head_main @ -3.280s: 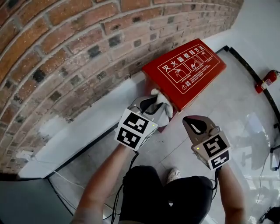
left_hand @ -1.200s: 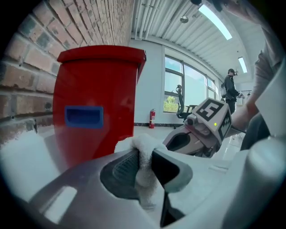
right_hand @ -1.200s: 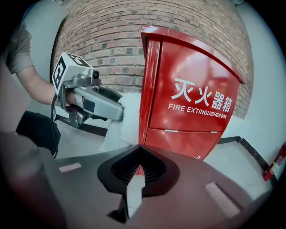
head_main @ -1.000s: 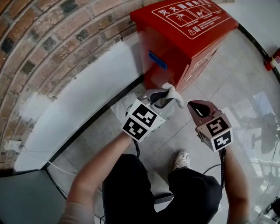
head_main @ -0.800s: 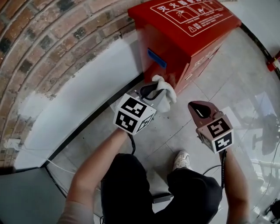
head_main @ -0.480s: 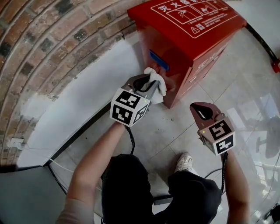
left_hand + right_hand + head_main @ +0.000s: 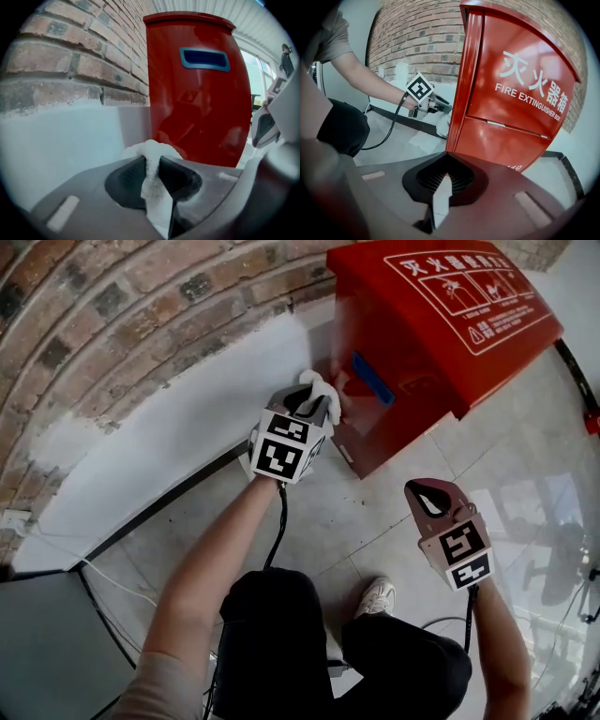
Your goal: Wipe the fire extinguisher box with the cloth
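Note:
The red fire extinguisher box [image 7: 441, 324] stands against the brick wall, its left side bearing a blue handle [image 7: 372, 379]. My left gripper [image 7: 314, 397] is shut on a white cloth [image 7: 319, 390] and holds it at the box's left side near the wall. In the left gripper view the cloth [image 7: 153, 164] bunches between the jaws, with the red side [image 7: 197, 103] and blue handle [image 7: 204, 58] just ahead. My right gripper [image 7: 431, 495] hangs shut and empty in front of the box, facing its lettered front [image 7: 520, 98]. The right gripper view also shows the left gripper [image 7: 433, 108] beside the box.
A white-painted band [image 7: 169, 418] runs along the wall's base above a black skirting strip. The floor is pale tile [image 7: 337, 521]. A cable [image 7: 277, 531] trails from the left gripper. The person's legs and a shoe [image 7: 373, 596] are below. A glass panel lies at the right.
My left gripper carried the cloth up and leftward from the box's front corner round to its left side by the wall. The right gripper sank slightly and stayed shut.

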Action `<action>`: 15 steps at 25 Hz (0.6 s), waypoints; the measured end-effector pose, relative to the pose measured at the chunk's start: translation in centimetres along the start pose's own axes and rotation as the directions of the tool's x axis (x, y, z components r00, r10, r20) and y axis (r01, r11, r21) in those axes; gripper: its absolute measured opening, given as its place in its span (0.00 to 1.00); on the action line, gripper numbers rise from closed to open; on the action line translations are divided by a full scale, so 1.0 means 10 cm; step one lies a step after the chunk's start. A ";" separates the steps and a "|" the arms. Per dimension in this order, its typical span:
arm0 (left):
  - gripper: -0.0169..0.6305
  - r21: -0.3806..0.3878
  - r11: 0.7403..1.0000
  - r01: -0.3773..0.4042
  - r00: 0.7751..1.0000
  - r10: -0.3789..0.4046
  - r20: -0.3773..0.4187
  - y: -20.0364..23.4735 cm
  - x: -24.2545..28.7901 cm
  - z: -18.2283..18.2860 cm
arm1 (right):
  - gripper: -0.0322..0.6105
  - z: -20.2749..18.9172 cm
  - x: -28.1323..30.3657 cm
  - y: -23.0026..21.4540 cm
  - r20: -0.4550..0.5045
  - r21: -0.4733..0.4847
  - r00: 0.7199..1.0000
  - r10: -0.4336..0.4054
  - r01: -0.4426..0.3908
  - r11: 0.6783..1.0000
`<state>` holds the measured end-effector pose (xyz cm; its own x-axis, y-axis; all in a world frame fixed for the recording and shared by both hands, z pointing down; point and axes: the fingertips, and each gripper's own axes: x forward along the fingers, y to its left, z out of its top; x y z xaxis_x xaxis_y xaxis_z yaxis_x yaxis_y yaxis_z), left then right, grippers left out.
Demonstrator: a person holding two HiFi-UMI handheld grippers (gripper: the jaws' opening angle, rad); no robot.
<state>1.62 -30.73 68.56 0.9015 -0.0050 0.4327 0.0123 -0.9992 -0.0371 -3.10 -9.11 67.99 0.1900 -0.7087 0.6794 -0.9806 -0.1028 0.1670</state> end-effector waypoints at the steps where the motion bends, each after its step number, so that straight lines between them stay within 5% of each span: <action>1: 0.15 0.001 1.000 -0.014 1.000 0.014 -0.011 0.04 0.04 -0.06 | 0.09 0.01 0.02 0.02 0.003 -0.011 1.000 0.002 -0.002 1.000; 5: 0.15 -0.022 0.999 -0.025 0.999 0.024 -0.044 0.11 0.20 -0.31 | 0.09 -0.02 0.13 0.04 0.024 -0.004 1.000 0.000 0.000 1.000; 10: 0.15 -0.027 0.998 0.064 0.994 -0.066 -0.091 -0.16 0.25 -0.56 | 0.09 -0.13 0.30 -0.02 0.012 0.102 1.000 0.006 -0.008 0.995; 15: 0.15 -0.069 0.989 0.131 0.984 -0.138 -0.111 -0.44 0.20 -0.66 | 0.09 -0.21 0.35 0.09 -0.014 0.110 1.000 0.025 -0.023 0.994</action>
<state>0.55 -26.59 75.57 0.8375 0.1287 0.5310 0.1004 -0.9916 0.0821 -3.24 -10.28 72.02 0.1660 -0.7014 0.6932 -0.9841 -0.1625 0.0713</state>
